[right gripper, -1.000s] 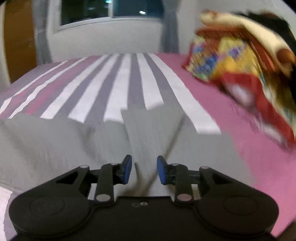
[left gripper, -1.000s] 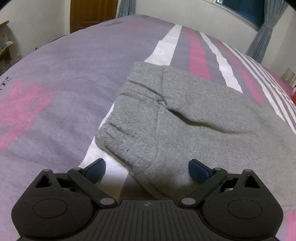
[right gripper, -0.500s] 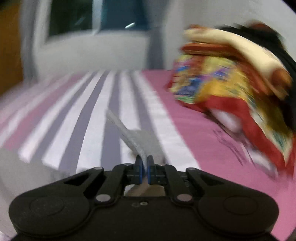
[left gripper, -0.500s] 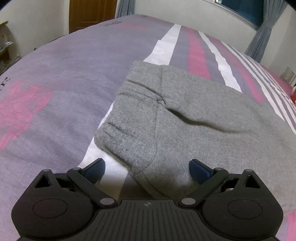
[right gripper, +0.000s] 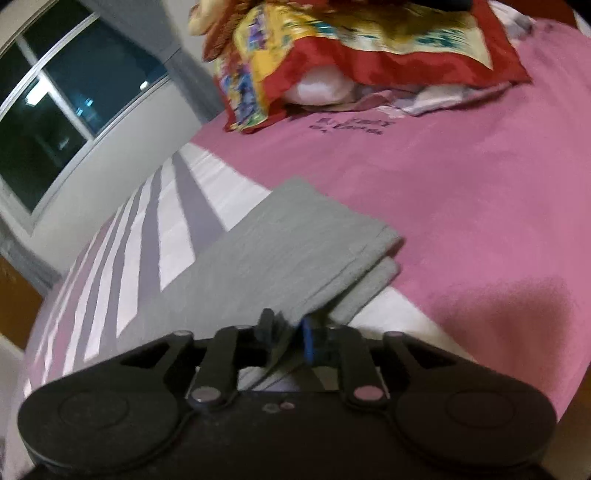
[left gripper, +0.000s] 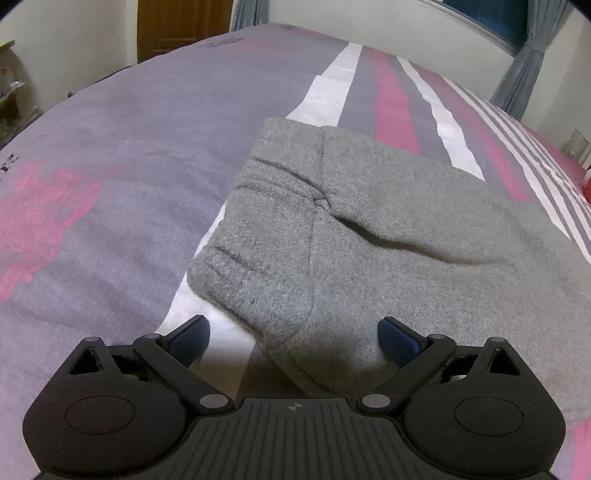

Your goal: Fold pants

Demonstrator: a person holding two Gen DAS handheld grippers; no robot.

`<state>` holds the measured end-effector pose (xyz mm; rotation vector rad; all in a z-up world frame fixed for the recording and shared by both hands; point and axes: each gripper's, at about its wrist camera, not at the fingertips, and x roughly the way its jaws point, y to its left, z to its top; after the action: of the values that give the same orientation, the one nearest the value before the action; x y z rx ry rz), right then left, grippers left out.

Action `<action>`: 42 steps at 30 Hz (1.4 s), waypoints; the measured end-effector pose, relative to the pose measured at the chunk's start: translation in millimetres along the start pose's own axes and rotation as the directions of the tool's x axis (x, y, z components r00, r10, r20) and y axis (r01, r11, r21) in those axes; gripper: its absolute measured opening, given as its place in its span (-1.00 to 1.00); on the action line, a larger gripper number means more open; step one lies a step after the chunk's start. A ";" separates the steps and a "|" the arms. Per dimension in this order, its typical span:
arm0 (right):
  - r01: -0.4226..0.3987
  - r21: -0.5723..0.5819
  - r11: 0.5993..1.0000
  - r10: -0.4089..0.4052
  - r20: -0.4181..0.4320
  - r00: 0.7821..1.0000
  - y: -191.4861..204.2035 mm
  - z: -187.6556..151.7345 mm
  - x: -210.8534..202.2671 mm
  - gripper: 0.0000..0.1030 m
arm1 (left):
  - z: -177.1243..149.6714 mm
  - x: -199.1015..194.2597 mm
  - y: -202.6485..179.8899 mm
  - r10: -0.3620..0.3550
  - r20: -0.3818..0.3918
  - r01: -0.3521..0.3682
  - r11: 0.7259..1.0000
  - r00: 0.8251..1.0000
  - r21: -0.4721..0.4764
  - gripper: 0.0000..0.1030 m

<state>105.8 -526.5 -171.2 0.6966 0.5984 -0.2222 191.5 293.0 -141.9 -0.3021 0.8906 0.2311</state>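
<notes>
Grey knit pants [left gripper: 369,236] lie on the striped bedspread; the left wrist view shows the waistband end with a pocket opening. My left gripper [left gripper: 293,334] is open, its blue pads either side of the near waistband corner, just above it. In the right wrist view the leg end of the pants [right gripper: 295,251] lies doubled, cuffs stacked. My right gripper [right gripper: 288,336] is shut on the pants' near edge and lifts it slightly off the bed.
The bedspread [left gripper: 110,166] is purple, pink and white striped. A colourful red-edged quilt and pillows [right gripper: 332,55] are piled at the far right of the bed. A window [right gripper: 55,110] and a wooden door [left gripper: 181,26] are beyond the bed.
My right gripper closed on the pant leg edge, lifted it and swung, tilting its view. My left gripper stayed open and still over the waistband.
</notes>
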 end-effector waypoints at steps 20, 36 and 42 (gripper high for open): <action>0.032 -0.148 0.988 -0.040 -0.047 0.998 7.2 23.3 5.1 -0.91 | -0.8 -1.6 2.1 0.002 0.004 -0.002 1.000 1.000 -0.002 0.90; 0.059 -0.131 0.990 -0.057 0.018 0.998 14.2 18.2 -6.6 -0.92 | -2.4 0.7 3.5 -0.009 0.021 0.009 1.000 1.000 -0.001 0.93; 0.071 -0.082 0.994 -0.068 0.028 0.997 12.5 11.8 -11.5 -0.92 | -6.9 -2.6 6.0 -0.023 0.031 0.022 1.000 0.999 0.008 0.93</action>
<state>106.4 -524.9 -150.5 0.5928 0.6047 -0.2692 183.0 295.9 -144.9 -0.3006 0.8568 0.2110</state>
